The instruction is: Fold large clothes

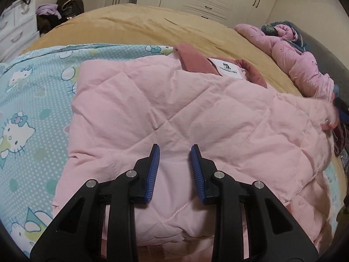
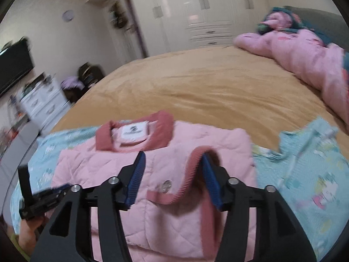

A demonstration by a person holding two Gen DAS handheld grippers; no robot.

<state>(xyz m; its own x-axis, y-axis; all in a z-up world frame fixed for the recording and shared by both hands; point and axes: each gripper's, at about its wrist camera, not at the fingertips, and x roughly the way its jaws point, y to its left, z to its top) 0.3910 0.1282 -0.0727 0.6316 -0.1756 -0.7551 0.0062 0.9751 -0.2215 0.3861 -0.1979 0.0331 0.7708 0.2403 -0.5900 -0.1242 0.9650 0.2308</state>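
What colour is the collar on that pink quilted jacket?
Dusty rose corduroy collar on the pink quilted jacket; clearest in the left wrist view.

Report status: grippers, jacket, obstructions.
Left gripper open above pink jacket. Right gripper open, ribbed trim between jaws. Jacket partly folded on bed. Nothing blocking.

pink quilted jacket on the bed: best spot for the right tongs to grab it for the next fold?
Probably the ribbed cuff edge of the pink quilted jacket. It stands up between the open right tongs, so close on it there, coming from the hem side. The quilted panels lie flat, offering no edge.
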